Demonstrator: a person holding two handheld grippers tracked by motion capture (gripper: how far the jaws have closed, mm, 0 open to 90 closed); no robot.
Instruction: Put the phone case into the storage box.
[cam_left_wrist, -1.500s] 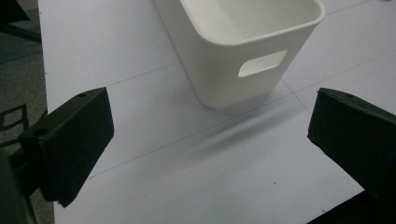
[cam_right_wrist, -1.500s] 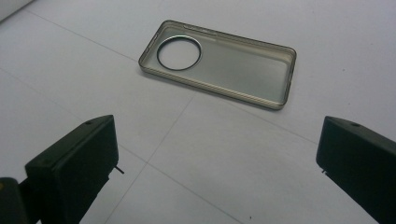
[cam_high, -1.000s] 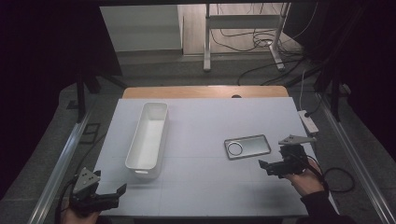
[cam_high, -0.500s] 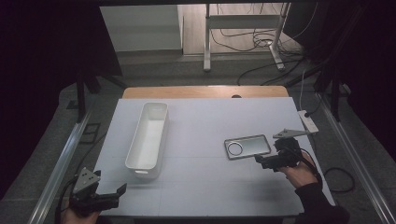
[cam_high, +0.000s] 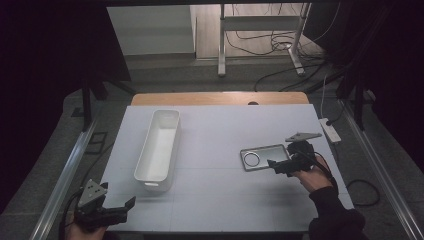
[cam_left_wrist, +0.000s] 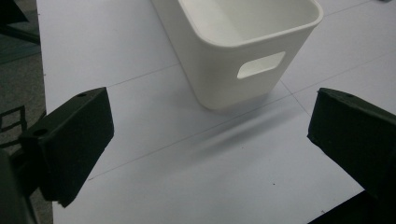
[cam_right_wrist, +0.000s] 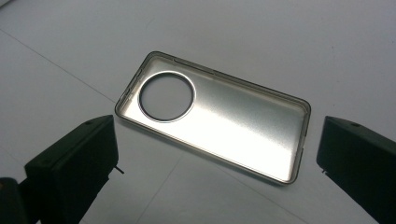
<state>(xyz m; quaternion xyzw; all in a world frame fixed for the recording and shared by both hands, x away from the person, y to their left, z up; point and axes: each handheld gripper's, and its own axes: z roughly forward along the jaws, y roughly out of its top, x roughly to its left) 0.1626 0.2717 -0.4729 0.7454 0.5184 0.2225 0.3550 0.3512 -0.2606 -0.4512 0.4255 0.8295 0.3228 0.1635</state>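
Right gripper (cam_high: 281, 165) is hovering right at the phone case (cam_high: 263, 157), fingers spread wide, probably not touching it. Case is lying flat on the tabletop (cam_high: 225, 130). Left gripper (cam_high: 107, 212) is idling near the bin (cam_high: 159, 144), fingers released.

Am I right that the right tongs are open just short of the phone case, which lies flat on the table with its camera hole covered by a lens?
Not quite: the hole is bare. In the right gripper view the white table shows through the round cutout of the phone case. The rest holds: the right tongs are open just short of the case, which lies flat.
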